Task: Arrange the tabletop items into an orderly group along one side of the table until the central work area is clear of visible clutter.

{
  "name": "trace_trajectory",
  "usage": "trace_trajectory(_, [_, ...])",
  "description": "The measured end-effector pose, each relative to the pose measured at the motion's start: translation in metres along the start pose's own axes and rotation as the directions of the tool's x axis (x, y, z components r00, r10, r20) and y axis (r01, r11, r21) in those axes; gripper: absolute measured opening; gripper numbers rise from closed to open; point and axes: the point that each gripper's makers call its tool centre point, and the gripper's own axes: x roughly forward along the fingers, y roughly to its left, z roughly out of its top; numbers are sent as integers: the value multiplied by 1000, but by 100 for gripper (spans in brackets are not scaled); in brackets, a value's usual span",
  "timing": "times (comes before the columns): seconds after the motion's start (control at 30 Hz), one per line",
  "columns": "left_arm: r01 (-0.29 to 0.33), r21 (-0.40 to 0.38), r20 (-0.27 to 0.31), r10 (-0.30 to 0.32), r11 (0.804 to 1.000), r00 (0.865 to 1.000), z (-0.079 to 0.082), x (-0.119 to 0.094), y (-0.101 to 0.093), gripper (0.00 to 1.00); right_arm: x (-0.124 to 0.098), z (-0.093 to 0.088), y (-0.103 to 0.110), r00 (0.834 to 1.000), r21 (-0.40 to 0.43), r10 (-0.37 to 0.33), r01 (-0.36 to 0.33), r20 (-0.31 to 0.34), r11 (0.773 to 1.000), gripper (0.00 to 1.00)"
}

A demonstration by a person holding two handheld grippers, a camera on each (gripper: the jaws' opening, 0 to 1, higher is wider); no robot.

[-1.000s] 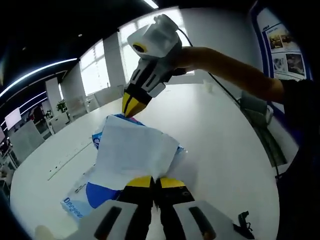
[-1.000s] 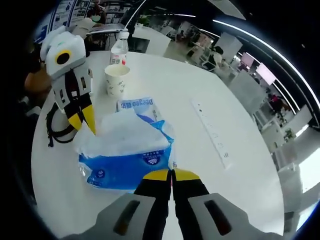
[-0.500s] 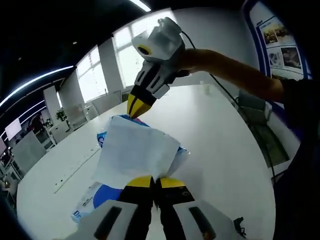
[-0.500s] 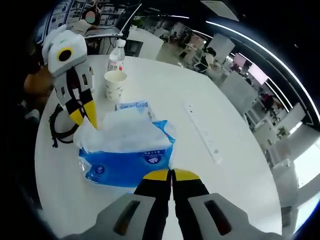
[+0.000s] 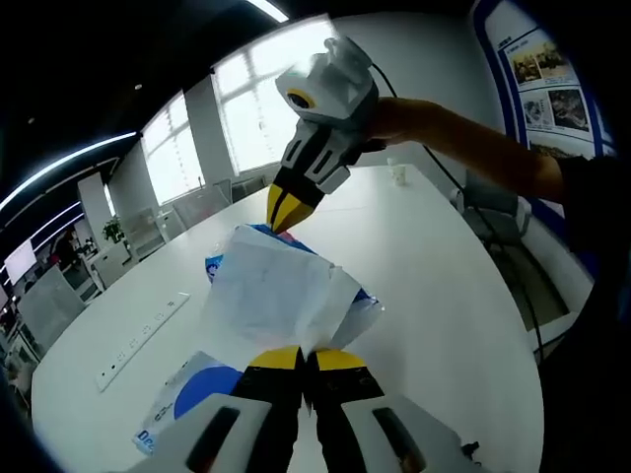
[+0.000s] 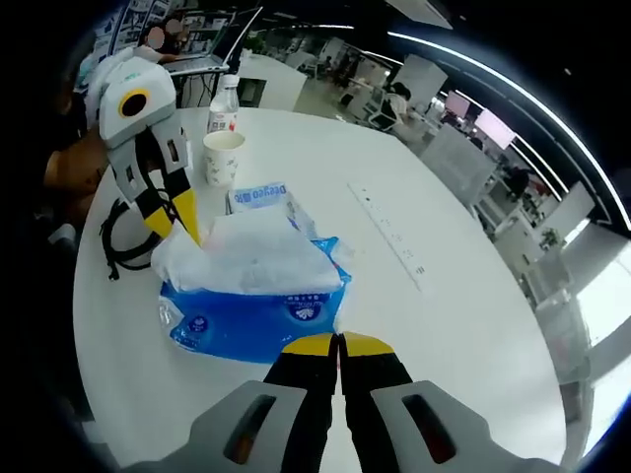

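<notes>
Blue tissue pack [image 6: 251,313] held between both grippers

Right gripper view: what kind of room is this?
Probably a big open office. Beyond the white table are rows of desks with wall screens, and a power strip lies on the table.
</notes>
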Motion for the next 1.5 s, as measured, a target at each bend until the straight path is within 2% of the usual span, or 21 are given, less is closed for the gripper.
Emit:
trace_trajectory(0.2, [9, 7, -2, -9, 1000, 1000, 5, 9, 4, 1, -9, -12, -1, 1000, 28, -12, 12, -6, 1000, 0])
trace_trajectory(0.4, [17, 28, -12, -17, 999, 1000, 11, 16, -3, 1, -17, -21, -2, 1000, 52, -28, 28, -3, 998, 0])
trace_trajectory(0.6, [26, 42, -13, -26, 999, 1000, 21, 24, 1, 1, -27, -33, -11, 997, 101, -75, 76, -11, 992, 0])
trace_trajectory(0.83, [51, 68, -27, -49, 996, 998, 28, 39, -7, 1, -37, -50, -12, 994, 150, -107, 109, -21, 983, 0])
trace_trajectory(1.0, [64, 70, -33, -62, 995, 998, 28, 45, -7, 1, -43, -60, -8, 993, 162, -111, 115, -31, 980, 0])
trace_trajectory(1.33, [69, 61, -44, -66, 996, 997, 24, 50, -5, 1, -45, -66, -1, 994, 175, -102, 106, -34, 979, 0])
trace_trajectory(1.5, [58, 43, -56, -55, 997, 997, 19, 54, 7, 0, -43, -72, 2, 995, 182, -93, 98, -39, 978, 0])
